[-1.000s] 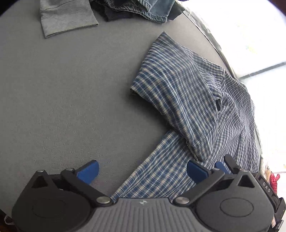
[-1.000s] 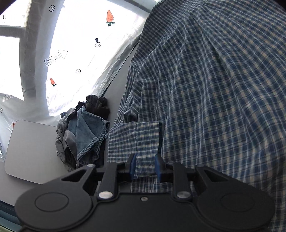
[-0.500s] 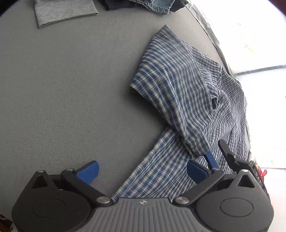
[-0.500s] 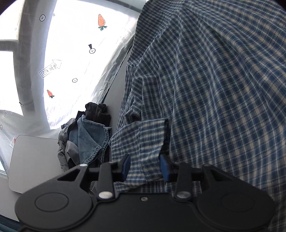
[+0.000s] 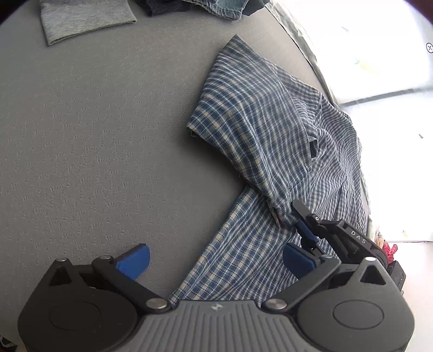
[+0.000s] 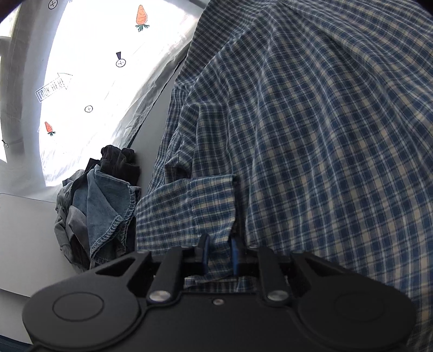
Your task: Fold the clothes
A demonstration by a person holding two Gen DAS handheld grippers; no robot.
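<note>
Closed in again on the cuff (image 6: 208, 208) since half a second earlier, after a brief widening: right gripper (image 6: 219, 251), jaws now narrow with plaid fabric pinched between them. Reached further onto the shirt (image 5: 270, 130) in the left view, right gripper (image 5: 307, 227) at a bunched fold just ahead of the right-hand jaw. Held wide apart and empty: left gripper (image 5: 213, 260), jaws straddling the shirt's lower edge, left jaw over bare gray table (image 5: 94, 135). Spread ahead and to the right of the left jaws, crumpled, near the table's far edge: most of the shirt. Lay left of the right jaws: heap of denim and dark clothes (image 6: 102, 205). Sat far ahead-left of the left jaws: folded gray cloth (image 5: 84, 19).
</note>
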